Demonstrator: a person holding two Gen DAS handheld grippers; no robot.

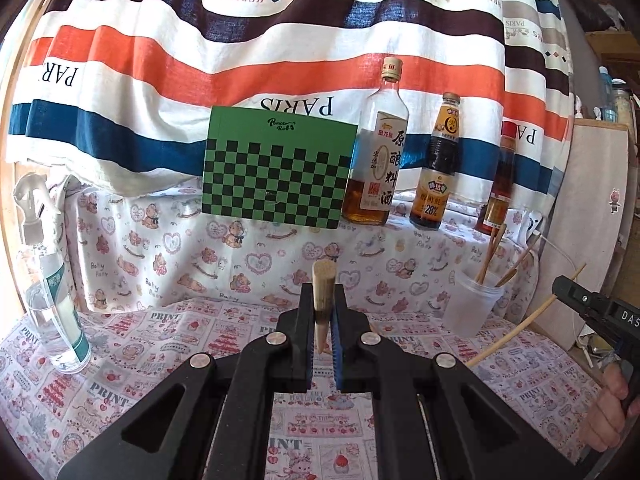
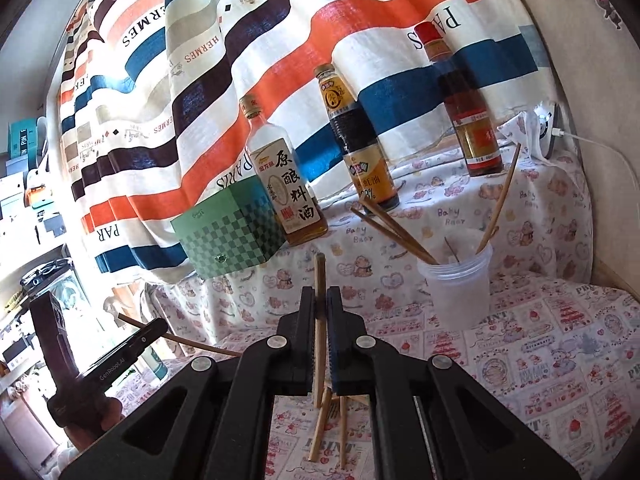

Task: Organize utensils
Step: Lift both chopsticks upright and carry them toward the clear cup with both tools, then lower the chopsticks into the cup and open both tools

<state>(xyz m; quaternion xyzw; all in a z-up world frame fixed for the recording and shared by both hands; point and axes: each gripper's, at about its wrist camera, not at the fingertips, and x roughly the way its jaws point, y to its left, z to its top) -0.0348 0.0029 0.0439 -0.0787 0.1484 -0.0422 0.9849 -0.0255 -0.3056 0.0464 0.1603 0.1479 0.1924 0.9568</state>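
My left gripper (image 1: 323,300) is shut on a wooden chopstick (image 1: 323,284), seen end-on, held above the table. It also shows in the right wrist view (image 2: 148,334) with the chopstick (image 2: 192,343) crosswise. My right gripper (image 2: 320,300) is shut on another chopstick (image 2: 319,280), held upright; it shows at the right edge of the left wrist view (image 1: 568,286) with its chopstick (image 1: 516,328). A translucent plastic cup (image 2: 460,284) holding several chopsticks (image 2: 396,226) stands to the right; it also shows in the left wrist view (image 1: 472,304). Loose chopsticks (image 2: 324,424) lie on the cloth under my right gripper.
Three sauce bottles (image 1: 376,152) (image 1: 434,168) (image 1: 500,188) and a green checkered box (image 1: 276,172) stand on the raised ledge behind. A spray bottle (image 1: 48,280) stands at the left. A striped curtain (image 1: 240,40) hangs at the back. A white cable (image 2: 600,152) runs at the right.
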